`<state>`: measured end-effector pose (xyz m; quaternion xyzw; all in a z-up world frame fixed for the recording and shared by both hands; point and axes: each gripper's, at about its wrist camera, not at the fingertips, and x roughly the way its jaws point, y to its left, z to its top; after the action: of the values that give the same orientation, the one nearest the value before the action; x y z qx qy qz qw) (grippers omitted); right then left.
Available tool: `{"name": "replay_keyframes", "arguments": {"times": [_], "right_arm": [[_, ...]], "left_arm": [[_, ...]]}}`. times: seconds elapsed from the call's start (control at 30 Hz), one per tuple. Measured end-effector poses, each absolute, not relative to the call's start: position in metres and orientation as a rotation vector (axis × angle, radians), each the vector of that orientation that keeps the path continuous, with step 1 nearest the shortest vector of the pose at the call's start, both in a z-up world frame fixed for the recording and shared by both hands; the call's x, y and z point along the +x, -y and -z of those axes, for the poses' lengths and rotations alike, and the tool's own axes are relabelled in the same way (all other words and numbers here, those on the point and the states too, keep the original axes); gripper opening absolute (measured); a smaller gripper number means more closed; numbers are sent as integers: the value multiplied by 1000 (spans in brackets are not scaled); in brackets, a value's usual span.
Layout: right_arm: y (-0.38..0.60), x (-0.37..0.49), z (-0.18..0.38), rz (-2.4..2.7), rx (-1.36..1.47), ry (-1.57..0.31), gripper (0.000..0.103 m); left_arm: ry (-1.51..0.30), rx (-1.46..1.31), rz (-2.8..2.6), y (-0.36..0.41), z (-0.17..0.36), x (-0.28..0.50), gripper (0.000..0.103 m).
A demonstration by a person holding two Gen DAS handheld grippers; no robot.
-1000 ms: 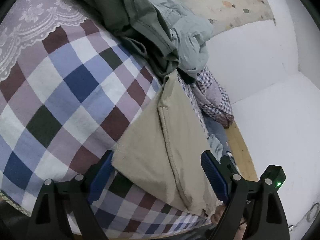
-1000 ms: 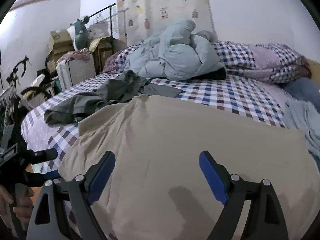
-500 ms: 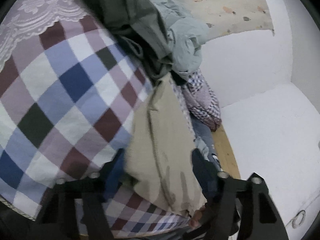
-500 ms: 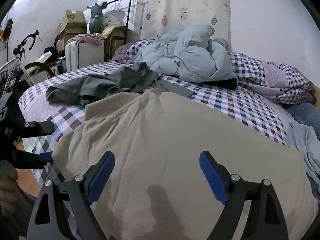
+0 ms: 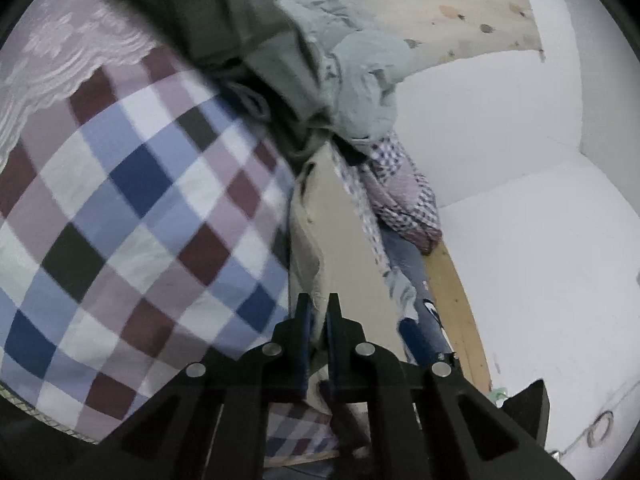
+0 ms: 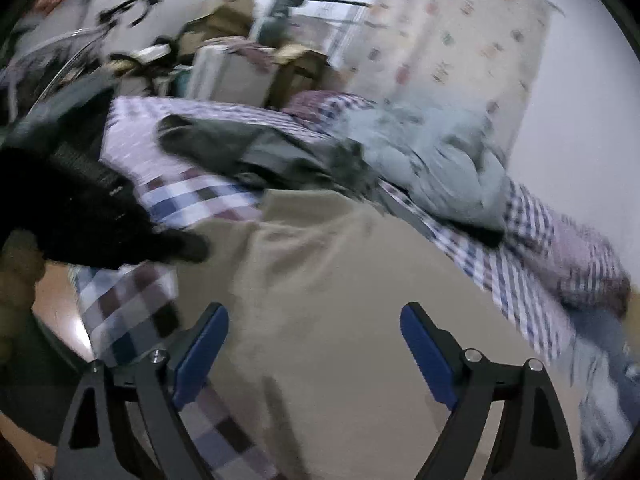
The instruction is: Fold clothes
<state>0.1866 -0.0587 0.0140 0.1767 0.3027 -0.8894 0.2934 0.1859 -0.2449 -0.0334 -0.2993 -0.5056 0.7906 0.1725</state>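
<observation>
A beige garment (image 5: 340, 240) lies spread on the checked bed sheet (image 5: 120, 200). My left gripper (image 5: 318, 308) is shut on the near edge of this garment, and the cloth is pinched between the two pads. In the right wrist view the same beige garment (image 6: 340, 280) fills the foreground. My right gripper (image 6: 314, 320) hovers just above it, open, with nothing pressed between its blue pads. One blue pad (image 5: 416, 336) of the right gripper shows at the garment's right edge in the left wrist view.
A dark green garment (image 6: 260, 148) and a crumpled pale blue jacket (image 6: 440, 160) lie further up the bed. Jeans (image 5: 404, 248) hang by the wooden bed edge (image 5: 452, 292). Boxes and a suitcase (image 6: 228, 76) stand beyond the bed, near a white wall.
My left gripper's jaws have closed on the beige garment's edge. The right gripper has rolled and slid sideways over the garment, still open.
</observation>
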Motion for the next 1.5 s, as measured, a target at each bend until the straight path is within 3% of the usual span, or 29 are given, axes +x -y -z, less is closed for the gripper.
{"name": "replay_keyframes", "arguments": {"times": [0.23, 0.47, 0.6, 0.63, 0.77, 1.23, 1.37, 1.43, 1.47, 1.5], "right_arm": [[95, 203, 0, 2358, 359, -1030, 91], [113, 188, 3, 2408, 358, -1106, 88], [124, 181, 9, 2404, 373, -1169, 57], [126, 180, 11, 2405, 373, -1183, 53], [133, 175, 16, 2417, 368, -1228, 47], [140, 159, 17, 2412, 353, -1287, 5], [133, 157, 7, 2407, 359, -1242, 3], [128, 154, -1, 2412, 373, -1203, 3], [127, 155, -4, 2415, 380, -1186, 3], [125, 155, -8, 2416, 385, -1170, 3]], "left_arm": [[1411, -808, -2226, 251, 22, 186, 5], [1423, -793, -2211, 257, 22, 189, 5], [1422, -785, -2208, 258, 21, 191, 5], [1421, -784, -2208, 258, 21, 191, 5], [1425, -781, -2206, 259, 20, 191, 5], [1408, -770, -2187, 258, 14, 188, 5], [1410, -773, -2161, 254, 10, 185, 5], [1418, -771, -2146, 254, 8, 183, 9], [1424, -765, -2138, 254, 6, 182, 19], [1439, -748, -2123, 255, 5, 182, 40]]}}
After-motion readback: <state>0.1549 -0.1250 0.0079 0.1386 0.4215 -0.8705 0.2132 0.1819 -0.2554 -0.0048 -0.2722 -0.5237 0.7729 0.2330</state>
